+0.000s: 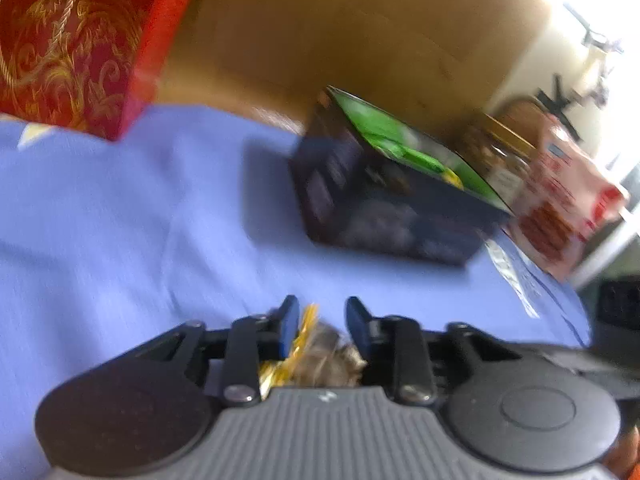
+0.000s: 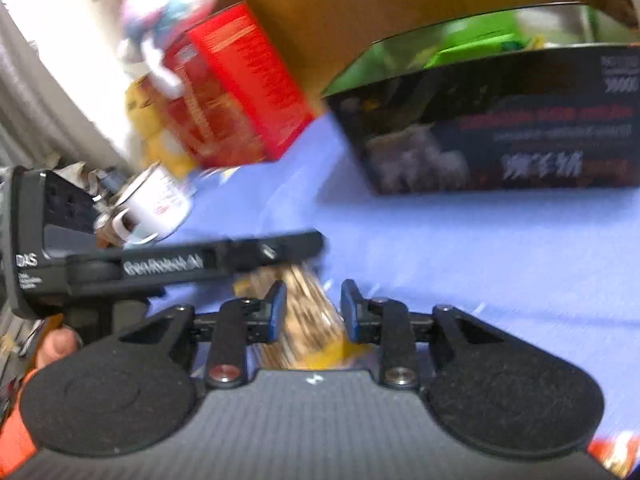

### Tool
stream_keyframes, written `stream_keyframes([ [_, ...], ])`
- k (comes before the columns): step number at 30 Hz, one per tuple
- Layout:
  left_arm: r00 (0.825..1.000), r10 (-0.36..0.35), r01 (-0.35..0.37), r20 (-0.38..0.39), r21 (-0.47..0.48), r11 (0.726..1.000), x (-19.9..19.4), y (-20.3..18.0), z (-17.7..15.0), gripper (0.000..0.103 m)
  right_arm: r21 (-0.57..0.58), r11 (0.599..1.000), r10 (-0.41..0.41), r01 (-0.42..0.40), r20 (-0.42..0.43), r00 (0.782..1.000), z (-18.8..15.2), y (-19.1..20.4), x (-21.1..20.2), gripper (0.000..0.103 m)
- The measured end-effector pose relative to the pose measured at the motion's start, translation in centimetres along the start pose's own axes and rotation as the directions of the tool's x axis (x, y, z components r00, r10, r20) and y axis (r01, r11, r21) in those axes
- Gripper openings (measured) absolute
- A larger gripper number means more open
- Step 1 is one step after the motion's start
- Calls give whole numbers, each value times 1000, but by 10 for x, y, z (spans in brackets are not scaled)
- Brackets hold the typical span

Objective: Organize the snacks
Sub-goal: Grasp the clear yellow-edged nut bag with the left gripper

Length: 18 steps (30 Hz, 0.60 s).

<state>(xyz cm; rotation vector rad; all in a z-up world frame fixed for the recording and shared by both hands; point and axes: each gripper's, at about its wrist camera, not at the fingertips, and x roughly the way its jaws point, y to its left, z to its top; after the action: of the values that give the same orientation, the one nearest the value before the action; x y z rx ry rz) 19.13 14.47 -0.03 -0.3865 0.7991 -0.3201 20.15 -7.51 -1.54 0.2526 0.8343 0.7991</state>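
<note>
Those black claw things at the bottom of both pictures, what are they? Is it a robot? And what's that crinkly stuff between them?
No robot here. A person holds a hand tool with two fingers in each hand, and each tool carries a small camera that looks forward along its fingers. So one picture is from the left gripper and the other from the right gripper. In the right one you can also see the left tool from the side, with the person's hand under it.

Both look over a blue tablecloth. On it stands an open dark box with green packets inside, a red gift bag and a white mug lying on its side.

The crinkly stuff is a snack packet with yellow ends. It sits between both pairs of fingers; the pictures are too blurred to tell how firmly it is held.
</note>
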Motion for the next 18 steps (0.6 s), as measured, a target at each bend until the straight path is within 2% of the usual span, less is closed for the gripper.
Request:
stream_keyframes([
  [3,1000,28,-28,4,71,997,-15,-25,-28,24,-106,994,-16,14,-18,1000,-22,16,-18,32],
  [8,1000,-21,19,15,100,995,-46,-49,-81,24,-293,956,-17,17,3,1000,-78,31,-67,34],
  [11,999,-8,2,45,136,991,-61,-70,-110,25,-344,938,-34,49,50,998,-110,32,-92,47],
  [14,998,13,-22,55,168,986,-70,-85,-131,25,-335,934,-81,125,143,986,-137,34,-116,50],
  [18,998,21,-30,54,169,985,-82,-95,-147,26,-233,969,-35,83,202,979,-160,32,-132,50],
])
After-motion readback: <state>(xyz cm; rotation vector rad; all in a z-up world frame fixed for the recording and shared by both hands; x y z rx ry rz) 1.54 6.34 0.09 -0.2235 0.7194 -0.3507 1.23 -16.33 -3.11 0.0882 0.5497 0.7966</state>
